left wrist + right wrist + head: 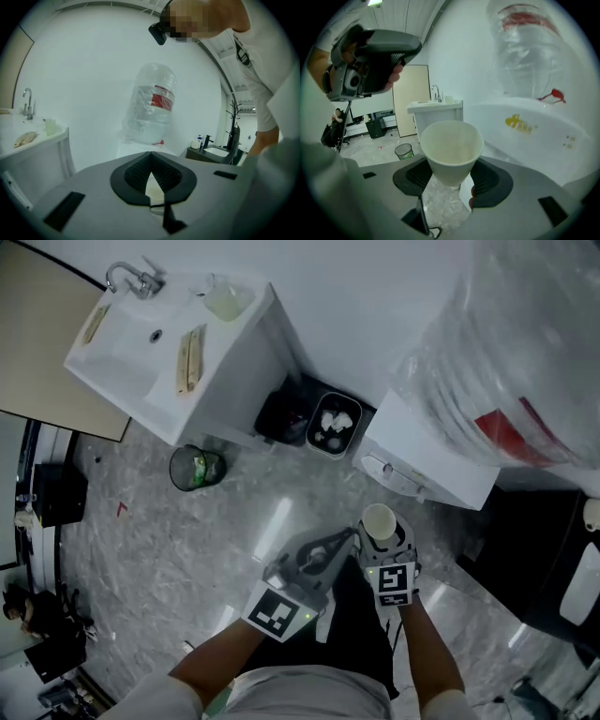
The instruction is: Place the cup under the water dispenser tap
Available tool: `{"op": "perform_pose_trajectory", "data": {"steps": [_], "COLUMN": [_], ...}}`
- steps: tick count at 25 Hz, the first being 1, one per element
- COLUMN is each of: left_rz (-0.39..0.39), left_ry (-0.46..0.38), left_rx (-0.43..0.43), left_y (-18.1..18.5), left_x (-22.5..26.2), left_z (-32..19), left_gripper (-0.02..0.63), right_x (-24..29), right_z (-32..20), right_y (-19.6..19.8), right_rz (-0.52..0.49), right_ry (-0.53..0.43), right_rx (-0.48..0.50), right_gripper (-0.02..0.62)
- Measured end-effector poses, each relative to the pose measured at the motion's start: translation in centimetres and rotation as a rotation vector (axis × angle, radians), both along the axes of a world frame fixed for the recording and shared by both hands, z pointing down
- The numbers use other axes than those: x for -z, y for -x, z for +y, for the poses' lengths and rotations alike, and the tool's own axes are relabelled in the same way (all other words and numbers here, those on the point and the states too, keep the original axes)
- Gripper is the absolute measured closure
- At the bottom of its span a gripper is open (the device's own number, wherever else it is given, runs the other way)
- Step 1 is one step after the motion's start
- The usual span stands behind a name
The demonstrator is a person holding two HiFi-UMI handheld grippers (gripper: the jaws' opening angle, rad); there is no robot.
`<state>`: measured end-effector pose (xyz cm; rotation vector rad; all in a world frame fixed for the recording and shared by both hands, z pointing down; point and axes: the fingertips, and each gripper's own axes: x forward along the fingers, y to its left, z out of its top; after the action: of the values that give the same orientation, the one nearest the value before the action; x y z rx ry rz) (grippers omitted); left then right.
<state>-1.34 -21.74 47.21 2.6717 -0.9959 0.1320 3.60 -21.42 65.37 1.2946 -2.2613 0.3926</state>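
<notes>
Right gripper (451, 180) is clamped on the white tapered paper cup (451, 145), its ribbed black pads pinching the narrow lower wall; the cup stands mouth up and looks empty. Thin paper like this will likely dent, so I judge the squeeze should be light and the cup level. It hangs in the air just in front of the white box-shaped water dispenser (534, 131), not yet under the small red tap (555, 95) that juts from the dispenser's top front. The step in hand looks like the approach: bring the rim in below the spout, centre it, and seat the base flat before letting go. No view shows the ledge that would take it. Left gripper (151, 161) is closed on nothing and is held before the dispenser's left side, clear of that path. On top of the dispenser sits a big clear plastic water bottle (525, 51) with a red label, wrapped in crinkly film. Left of the dispenser stands a small black bin (335, 423) of crumpled white waste, and farther left a glossy white square sink (122, 343)
</notes>
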Motion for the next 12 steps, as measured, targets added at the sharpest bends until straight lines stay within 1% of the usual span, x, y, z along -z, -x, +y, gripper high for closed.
{"op": "perform_pose_trajectory", "data": {"steps": [1, 4, 7, 9, 12], "left_rz": [-0.013, -0.100, -0.100, -0.150, -0.170], "left_ry": [0.010, 0.009, 0.039, 0.047, 0.066], "left_rx": [-0.018, -0.090, -0.085, -0.124, -0.138], "left_y": [0.1, 0.5, 1.4, 1.8, 2.2], "left_x": [-1.6, -6.9, -11.3, -14.3, -17.3], "left_z": [-0.3, -1.2, -2.4, -2.3, -2.2], "left_gripper": [0.603, 0.603, 0.603, 0.603, 0.603], "right_x": [-2.2, -9.2, -15.8, -19.3, -23.0], "right_z": [-0.5, -2.1, -4.0, -5.4, -7.3], "right_y": [-0.1, -0.8, -1.5, -2.2, -3.0], "right_rz": [0.006, 0.036, 0.071, 0.088, 0.107], "right_ry": [0.011, 0.038, 0.059, 0.067, 0.066], "right_rx": [-0.014, -0.059, -0.104, -0.129, -0.154], "right_gripper": [0.337, 0.337, 0.337, 0.337, 0.337]}}
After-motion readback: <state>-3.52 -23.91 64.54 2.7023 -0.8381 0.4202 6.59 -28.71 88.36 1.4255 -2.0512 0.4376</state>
